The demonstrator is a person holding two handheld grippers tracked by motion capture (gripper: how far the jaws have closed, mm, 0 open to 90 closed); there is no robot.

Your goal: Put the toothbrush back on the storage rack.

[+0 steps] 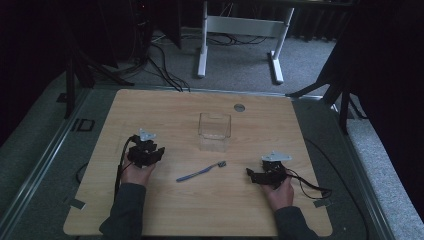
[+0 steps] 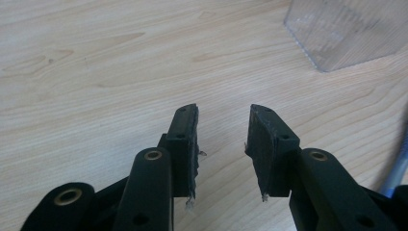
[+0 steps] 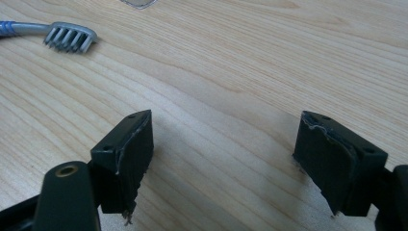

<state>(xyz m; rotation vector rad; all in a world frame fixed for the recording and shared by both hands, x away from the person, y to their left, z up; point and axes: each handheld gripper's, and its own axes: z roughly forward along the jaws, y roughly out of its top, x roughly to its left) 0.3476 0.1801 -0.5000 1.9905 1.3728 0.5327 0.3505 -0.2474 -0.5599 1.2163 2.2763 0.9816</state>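
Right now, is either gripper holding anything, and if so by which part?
Nothing is held. The left gripper and right gripper are both open over bare wood; the toothbrush lies untouched on the table.

Black claws (image 1: 150, 150) (image 1: 257, 175) w/ brass rivets, worn pads (image 3: 127, 161), grey sleeves (image 1: 125, 212)

The high view looks forward and down over the wooden table (image 1: 165, 115), while both gripper views skim it closely beyond their fingertips.
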